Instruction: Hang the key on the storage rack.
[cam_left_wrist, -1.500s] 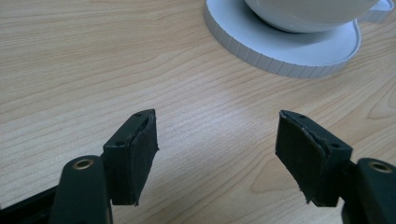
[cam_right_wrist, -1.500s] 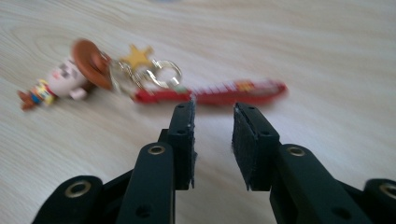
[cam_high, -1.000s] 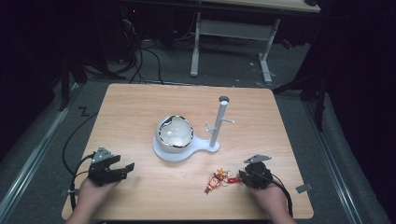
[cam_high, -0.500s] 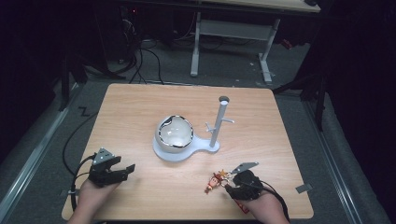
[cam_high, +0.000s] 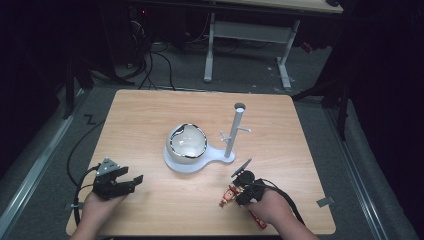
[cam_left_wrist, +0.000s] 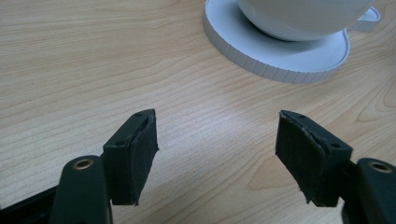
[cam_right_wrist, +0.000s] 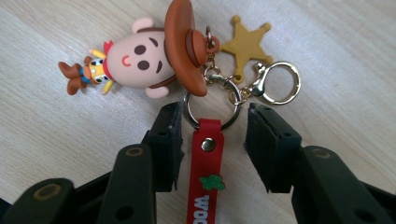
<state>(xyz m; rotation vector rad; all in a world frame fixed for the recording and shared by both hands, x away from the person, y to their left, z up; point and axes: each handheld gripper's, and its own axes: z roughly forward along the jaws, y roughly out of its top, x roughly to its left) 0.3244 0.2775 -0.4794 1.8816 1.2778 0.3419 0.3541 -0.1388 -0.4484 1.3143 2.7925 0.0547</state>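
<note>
A cowboy-figure keychain (cam_right_wrist: 140, 58) lies flat on the wooden table (cam_high: 150, 120), with a gold star (cam_right_wrist: 245, 44), a gold clasp ring and a red strap (cam_right_wrist: 205, 186). My right gripper (cam_right_wrist: 212, 140) is low over it and open; its jaws stand on either side of the strap and key ring, with gaps on both sides. In the high view the keychain (cam_high: 229, 195) lies at the front right, just left of my right gripper (cam_high: 240, 192). At the front left my left gripper (cam_high: 135, 180) rests open and holds nothing. Its jaws point at the white stand.
A white stand base (cam_high: 220, 159) in the middle of the table carries a white bowl (cam_high: 186, 142) and an upright white post (cam_high: 234, 132) with short pegs. The base (cam_left_wrist: 280, 51) and bowl (cam_left_wrist: 303, 14) lie ahead of my left gripper (cam_left_wrist: 215, 154). Floor cables and a desk frame are beyond the table.
My right gripper has moved left and turned down onto the keychain, so its jaws now straddle the red strap. The left gripper has stayed put.
</note>
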